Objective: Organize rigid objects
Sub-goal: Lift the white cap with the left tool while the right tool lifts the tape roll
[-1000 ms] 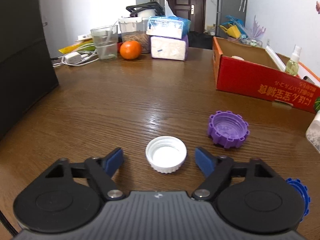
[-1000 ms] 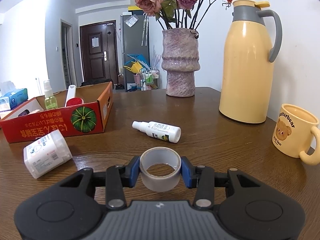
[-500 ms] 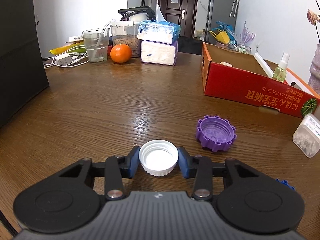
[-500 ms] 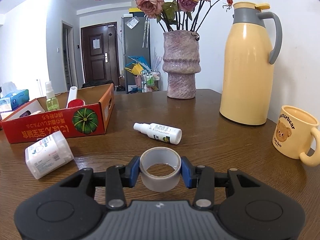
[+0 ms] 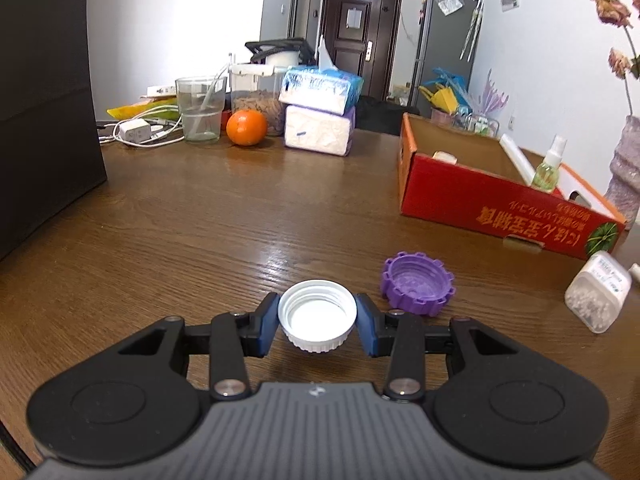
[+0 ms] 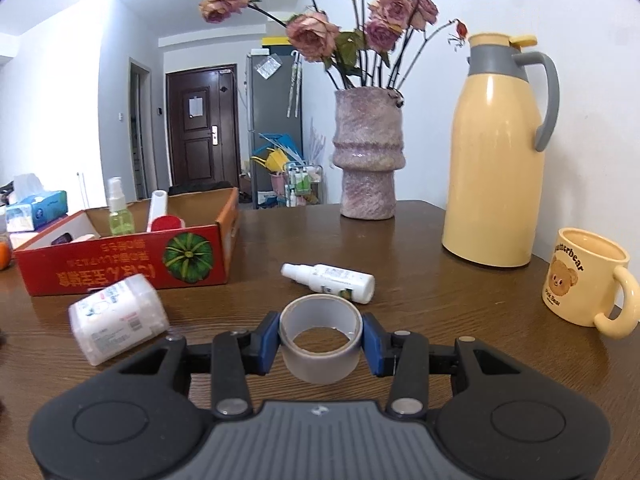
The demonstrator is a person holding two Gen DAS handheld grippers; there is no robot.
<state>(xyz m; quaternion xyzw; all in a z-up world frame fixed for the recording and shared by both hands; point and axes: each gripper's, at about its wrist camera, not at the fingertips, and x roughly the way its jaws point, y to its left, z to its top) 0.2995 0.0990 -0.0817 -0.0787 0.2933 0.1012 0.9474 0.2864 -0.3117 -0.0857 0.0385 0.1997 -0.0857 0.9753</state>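
Observation:
My left gripper (image 5: 317, 325) is shut on a white bottle cap (image 5: 317, 316), open side up, held just above the wooden table (image 5: 200, 216). A purple ridged cap (image 5: 418, 289) lies on the table to its right. My right gripper (image 6: 320, 338) is shut on a roll of grey tape (image 6: 320, 338), raised a little off the table. A red cardboard box (image 5: 492, 204) (image 6: 128, 260) with a green spray bottle (image 6: 117, 208) and other items inside stands beyond both grippers.
A clear tub of white bits (image 5: 598, 298) (image 6: 118, 326) and a white spray bottle (image 6: 330, 282) lie loose on the table. A vase of roses (image 6: 368, 160), yellow thermos (image 6: 496, 160) and bear mug (image 6: 586, 280) stand right. An orange (image 5: 246, 127), glass (image 5: 200, 110) and tissue packs (image 5: 318, 116) sit at the far edge.
The left jaws closed on the white cap, which now hangs slightly off the table; the view tilted up. The right gripper still holds the tape, lifted slightly.

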